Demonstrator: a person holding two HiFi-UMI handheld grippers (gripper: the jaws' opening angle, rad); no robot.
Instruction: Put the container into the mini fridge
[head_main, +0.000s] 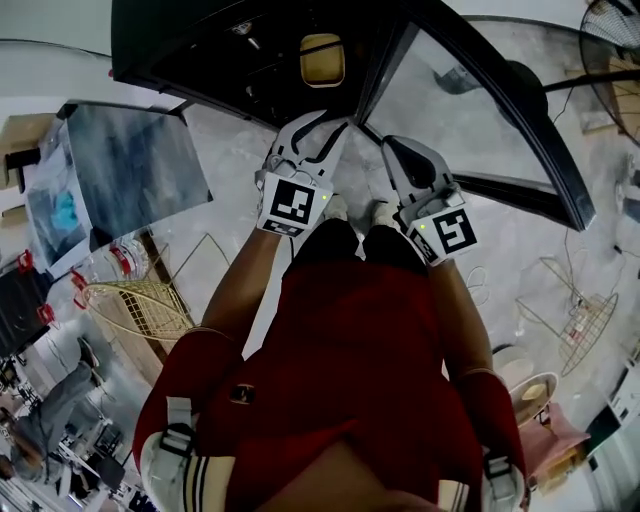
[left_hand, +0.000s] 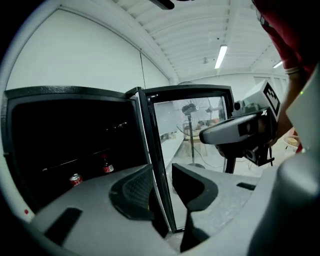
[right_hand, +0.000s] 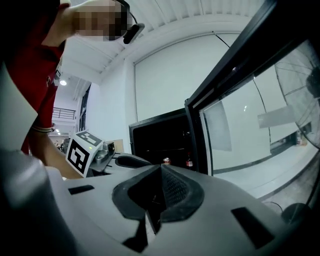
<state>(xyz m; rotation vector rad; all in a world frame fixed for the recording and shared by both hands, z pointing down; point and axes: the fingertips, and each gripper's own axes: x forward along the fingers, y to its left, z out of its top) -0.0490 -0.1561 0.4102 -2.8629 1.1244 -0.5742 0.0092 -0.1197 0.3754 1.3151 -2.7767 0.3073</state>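
Pale yellow boxy container (head_main: 322, 58) seemingly already rests inside the black mini fridge (head_main: 200, 45); the left gripper (left_hand: 161, 174) gapes empty, the right gripper (right_hand: 160, 172) is closed empty, and the glass door (head_main: 470, 110) awaits shutting.

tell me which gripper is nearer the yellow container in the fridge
Left. In the head view the left gripper sits right below the yellow container; the right gripper is further right, by the glass door.

Pale marbled floor (head_main: 500, 262) bears one wire basket (head_main: 140, 300) at 8 o'clock and a second wire basket (head_main: 585, 320) at 4. The lower level (left_hand: 92, 175) of the mini fridge (left_hand: 70, 130) holds a can (left_hand: 75, 180), with a bottle (left_hand: 106, 167) at its 2 o'clock.
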